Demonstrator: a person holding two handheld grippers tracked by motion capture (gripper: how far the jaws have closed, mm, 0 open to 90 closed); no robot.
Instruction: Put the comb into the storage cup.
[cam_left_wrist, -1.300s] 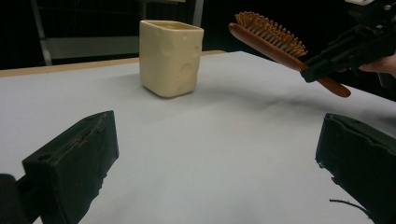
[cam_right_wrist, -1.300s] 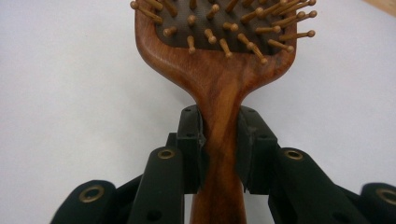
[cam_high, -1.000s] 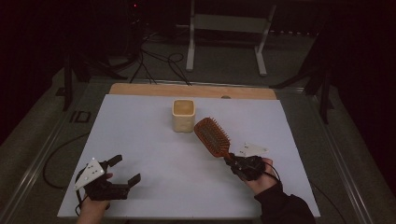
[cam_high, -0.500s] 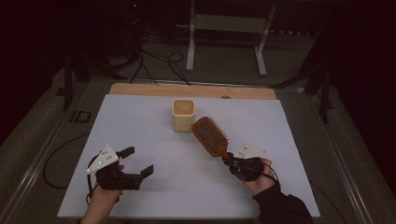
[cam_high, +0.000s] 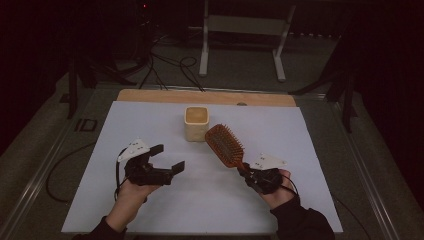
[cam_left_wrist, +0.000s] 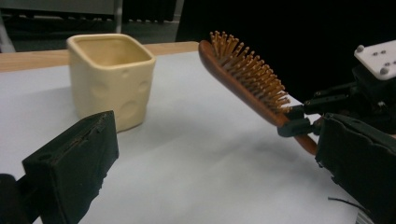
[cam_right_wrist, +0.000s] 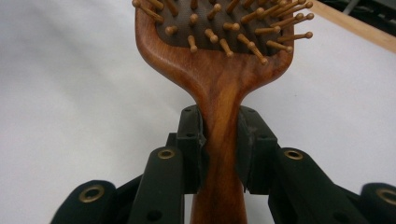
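Note:
A wooden hairbrush (cam_high: 226, 145) with peg bristles is held up off the white table by its handle, my right gripper (cam_high: 250, 175) shut on it. In the right gripper view both pads clamp the brush handle (cam_right_wrist: 220, 140), bristles facing the camera. A cream square cup (cam_high: 196, 123) stands upright behind the brush, near the table's middle. My left gripper (cam_high: 168, 159) hovers at the left, jaws wide open and empty, aimed toward the cup and brush. In the left gripper view the cup (cam_left_wrist: 112, 77) is ahead at left and the hairbrush (cam_left_wrist: 247, 84) at right, held by the other gripper.
The white table sheet (cam_high: 150, 210) ends at a wooden strip (cam_high: 200, 96) along the far edge. Behind it are a metal stand (cam_high: 240, 40) and floor cables (cam_high: 165, 65). A cable (cam_high: 65, 170) trails off the table's left side.
My left gripper has risen and moved right and forward, toward the cup and brush. The right gripper and the brush have stayed put.

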